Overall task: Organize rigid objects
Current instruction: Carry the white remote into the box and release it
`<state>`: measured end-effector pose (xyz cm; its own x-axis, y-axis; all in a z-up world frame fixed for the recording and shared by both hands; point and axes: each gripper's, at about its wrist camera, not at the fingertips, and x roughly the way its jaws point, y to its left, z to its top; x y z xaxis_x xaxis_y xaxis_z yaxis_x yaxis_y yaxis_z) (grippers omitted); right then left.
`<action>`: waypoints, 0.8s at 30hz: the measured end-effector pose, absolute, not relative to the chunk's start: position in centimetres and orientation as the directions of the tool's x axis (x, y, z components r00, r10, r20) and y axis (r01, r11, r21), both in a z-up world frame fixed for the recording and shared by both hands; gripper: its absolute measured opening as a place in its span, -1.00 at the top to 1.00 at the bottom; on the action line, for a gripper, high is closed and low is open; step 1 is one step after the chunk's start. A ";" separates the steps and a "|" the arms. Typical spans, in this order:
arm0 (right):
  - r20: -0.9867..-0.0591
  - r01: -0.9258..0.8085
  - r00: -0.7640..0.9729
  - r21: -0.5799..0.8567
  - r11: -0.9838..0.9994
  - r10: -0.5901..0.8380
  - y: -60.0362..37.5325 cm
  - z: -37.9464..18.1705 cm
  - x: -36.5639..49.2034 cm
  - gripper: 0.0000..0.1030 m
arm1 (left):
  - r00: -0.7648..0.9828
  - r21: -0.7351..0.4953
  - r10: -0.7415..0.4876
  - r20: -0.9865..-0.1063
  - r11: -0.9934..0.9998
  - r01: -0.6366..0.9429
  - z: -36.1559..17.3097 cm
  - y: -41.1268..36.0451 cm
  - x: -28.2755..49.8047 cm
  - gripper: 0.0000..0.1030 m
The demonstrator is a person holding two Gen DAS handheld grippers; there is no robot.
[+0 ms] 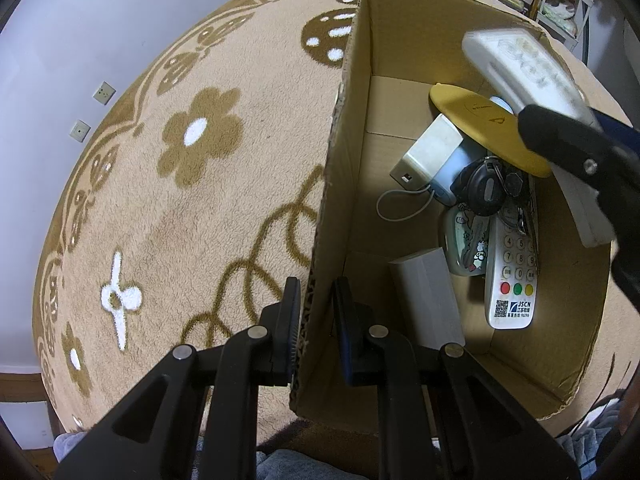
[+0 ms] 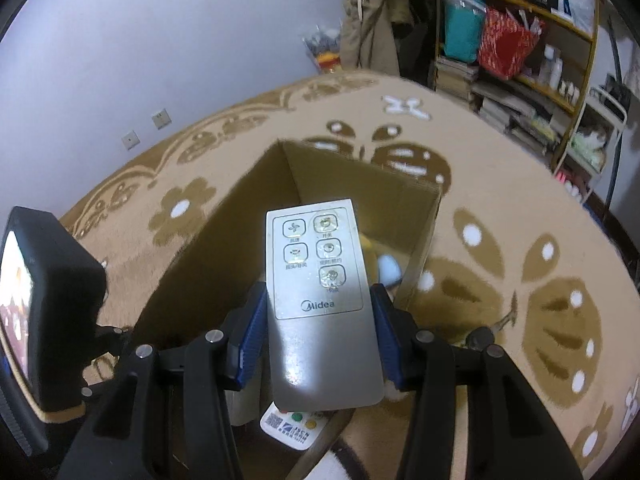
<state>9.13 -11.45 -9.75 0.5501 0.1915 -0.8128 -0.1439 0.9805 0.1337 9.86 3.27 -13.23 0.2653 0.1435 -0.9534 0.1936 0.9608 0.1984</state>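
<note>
- The near wall of the cardboard box (image 1: 320, 240) is pinched between the closed jaws of the left tool (image 1: 316, 300), one finger outside the wall and one inside.
- The box is set on a beige carpet (image 1: 180, 200) patterned with brown flowers and butterflies.
- A white fan remote (image 2: 320, 280) (marked Midea, with five round buttons) is gripped across its width by the right tool (image 2: 320, 332), its blue pads (image 2: 252, 336) pressed against both long edges.
- The fan remote is held in the air above the open box, button face up; in the left wrist view it is seen blurred over the far right part of the box (image 1: 524, 68).
- Inside the box, a second white remote (image 1: 512, 276) with red, green and yellow buttons is laid flat near the right wall.
- Beside it are seen a black car key (image 1: 480, 188) with a bunch of keys, a white charger block (image 1: 428, 152) with a thin cable, a yellow disc (image 1: 492, 124), a grey rectangular block (image 1: 428, 292) and a small clear case with cartoon stickers (image 1: 464, 240).
- These things are piled touching one another (what lies beneath the disc cannot be told).
- Shelves (image 2: 520, 40) crowded with bags and books are visible behind the carpet.
</note>
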 end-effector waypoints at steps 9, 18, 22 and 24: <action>-0.826 -0.163 0.524 0.144 0.976 0.209 -11.0 -10.0 9.2 0.01 | 0.268 0.201 0.145 -0.953 0.960 0.196 -13.3 3.2 9.9 0.69; -0.800 -0.157 0.555 0.169 0.973 0.228 -11.2 -8.7 8.6 0.00 | 0.270 0.210 0.152 -0.951 0.957 0.200 -13.5 3.1 9.8 0.69; -0.799 -0.140 0.558 0.174 0.975 0.223 -11.6 -8.5 8.7 -0.03 | 0.268 0.207 0.150 -0.952 0.958 0.197 -13.4 3.1 9.8 0.68; -0.798 -0.133 0.562 0.175 0.976 0.219 -11.7 -8.3 8.6 -0.18 | 0.269 0.209 0.152 -0.951 0.957 0.199 -13.3 3.1 9.8 0.68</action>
